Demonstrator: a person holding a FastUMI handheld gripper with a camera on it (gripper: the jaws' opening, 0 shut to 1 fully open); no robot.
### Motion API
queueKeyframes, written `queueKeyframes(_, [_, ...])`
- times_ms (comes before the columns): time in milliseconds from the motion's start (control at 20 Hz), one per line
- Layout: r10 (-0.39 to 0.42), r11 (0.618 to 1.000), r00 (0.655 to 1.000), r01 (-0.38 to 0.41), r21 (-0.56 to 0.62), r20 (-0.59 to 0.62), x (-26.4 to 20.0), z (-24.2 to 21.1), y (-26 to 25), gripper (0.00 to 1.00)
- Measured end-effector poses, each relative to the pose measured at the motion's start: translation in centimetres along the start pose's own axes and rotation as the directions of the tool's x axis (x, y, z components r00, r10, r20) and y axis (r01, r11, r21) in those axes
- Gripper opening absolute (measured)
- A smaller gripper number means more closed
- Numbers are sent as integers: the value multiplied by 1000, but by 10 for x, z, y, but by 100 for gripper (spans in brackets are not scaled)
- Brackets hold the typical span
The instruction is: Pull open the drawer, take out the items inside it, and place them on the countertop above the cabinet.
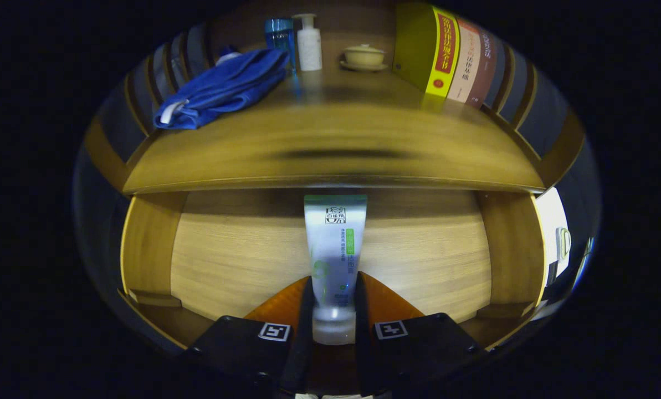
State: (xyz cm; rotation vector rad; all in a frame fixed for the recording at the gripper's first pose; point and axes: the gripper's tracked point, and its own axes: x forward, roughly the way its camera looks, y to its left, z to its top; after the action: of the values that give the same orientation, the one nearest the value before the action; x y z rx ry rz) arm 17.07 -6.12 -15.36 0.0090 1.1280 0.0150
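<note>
My gripper (pixel 333 291) is shut on a white and green tube (pixel 334 244), both fingers pressing its lower end near the cap. The tube stands up between the fingers over the open wooden drawer (pixel 225 260), and its flat crimped end reaches almost to the front edge of the countertop (pixel 330 155) above. The drawer floor around the tube is bare wood. The countertop edge looks blurred from motion.
On the countertop a blue towel (pixel 222 88) lies at the left. At the back stand a blue bottle (pixel 280 36), a white pump bottle (pixel 309 44) and a lidded cream bowl (pixel 364 56). Books (pixel 446 52) stand at the right.
</note>
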Motion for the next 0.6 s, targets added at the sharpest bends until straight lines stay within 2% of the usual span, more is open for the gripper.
queueKeyframes(50, [12,1000,999,-12,0,31,-34,1,-29,41])
queueKeyframes(150, [15,1000,996,-14,-14,91,-165,-10,-45,41])
queueKeyframes(200, [23,1000,995,-22,-8,98,-207,-18,-49,41])
queueKeyframes(300, [38,999,991,-40,17,132,-112,-22,-41,41])
queueKeyframes(450, [26,999,976,-30,19,215,-157,-39,-52,41])
queueKeyframes(600, [54,998,955,-65,27,293,-195,-26,-52,41])
